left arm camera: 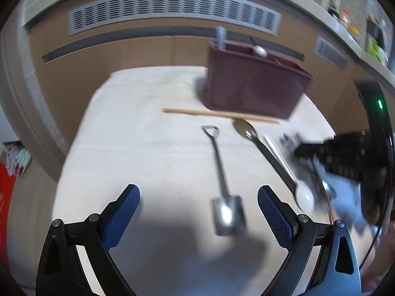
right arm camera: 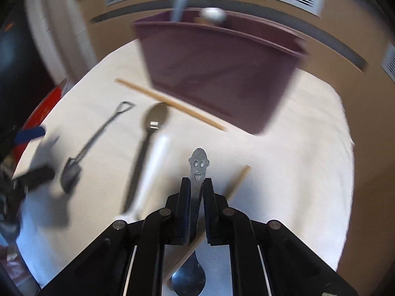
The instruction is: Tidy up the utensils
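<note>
You are holding the face-handled spoon point(right arm camera: 198, 172) in the right gripper point(right arm camera: 197, 185), clenched on the handle. The handle end with the smiling face is projecting forward past the jaws, and the bowl is hanging back beneath the gripper, so the spoon's long axis is running along the gripper's own line, pointing toward the maroon utensil holder point(right arm camera: 217, 74). The holder is standing ahead and slightly right of the handle tip, well apart, with a blue-grey handle point(right arm camera: 180, 6) and a spoon bowl point(right arm camera: 212, 14) already showing above its rim.

Your left gripper point(left arm camera: 198, 212) is standing released, nothing between its blue pads point(left arm camera: 274, 215). The shovel-shaped spoon point(left arm camera: 223, 185) is lying just ahead of it, blade nearest, its handle running away toward the holder.

Still on the cloth-covered desk point(right arm camera: 296, 160): a black-handled spoon point(right arm camera: 148, 148), a white spoon point(right arm camera: 155, 170), one chopstick point(right arm camera: 170, 103) against the holder's foot, and another point(right arm camera: 237, 180) lying under the held spoon.

Judgement: the right hand is nearer to delivery; the carry is running forward, and the spoon will need tipping upright over the rim.
</note>
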A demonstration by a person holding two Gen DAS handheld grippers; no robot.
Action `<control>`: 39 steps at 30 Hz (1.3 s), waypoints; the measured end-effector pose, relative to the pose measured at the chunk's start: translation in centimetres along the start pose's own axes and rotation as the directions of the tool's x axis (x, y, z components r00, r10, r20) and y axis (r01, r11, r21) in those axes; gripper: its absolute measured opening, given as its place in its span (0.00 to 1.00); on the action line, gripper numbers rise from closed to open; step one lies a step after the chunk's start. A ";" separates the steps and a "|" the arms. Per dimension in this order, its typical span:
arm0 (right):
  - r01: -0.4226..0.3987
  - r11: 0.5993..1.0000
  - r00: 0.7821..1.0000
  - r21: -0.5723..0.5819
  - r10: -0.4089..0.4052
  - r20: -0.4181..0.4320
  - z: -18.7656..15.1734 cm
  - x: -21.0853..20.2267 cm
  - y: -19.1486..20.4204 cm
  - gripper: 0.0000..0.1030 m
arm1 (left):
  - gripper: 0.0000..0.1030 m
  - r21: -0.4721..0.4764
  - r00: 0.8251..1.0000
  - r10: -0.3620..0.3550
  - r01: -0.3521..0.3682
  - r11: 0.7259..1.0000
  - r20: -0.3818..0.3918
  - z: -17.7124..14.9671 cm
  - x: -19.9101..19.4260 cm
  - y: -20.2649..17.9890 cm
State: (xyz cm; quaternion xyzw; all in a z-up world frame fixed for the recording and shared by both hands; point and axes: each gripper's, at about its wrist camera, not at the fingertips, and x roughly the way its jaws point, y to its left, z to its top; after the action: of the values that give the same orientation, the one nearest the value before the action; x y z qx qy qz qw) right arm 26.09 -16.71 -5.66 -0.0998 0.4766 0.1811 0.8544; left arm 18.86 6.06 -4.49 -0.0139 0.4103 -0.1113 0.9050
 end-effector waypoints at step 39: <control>0.131 0.986 0.962 0.104 -0.152 0.228 -3.2 -5.6 -0.4 0.71 | 0.22 -0.015 0.976 0.091 -0.090 0.996 0.198 3.4 -5.9 -1.2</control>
State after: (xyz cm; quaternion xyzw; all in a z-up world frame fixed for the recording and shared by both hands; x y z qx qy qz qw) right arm 21.06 -19.43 -2.60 -0.0734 0.3712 0.1090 0.9192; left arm 17.43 5.93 2.30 -0.0091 0.3186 -0.0670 0.9455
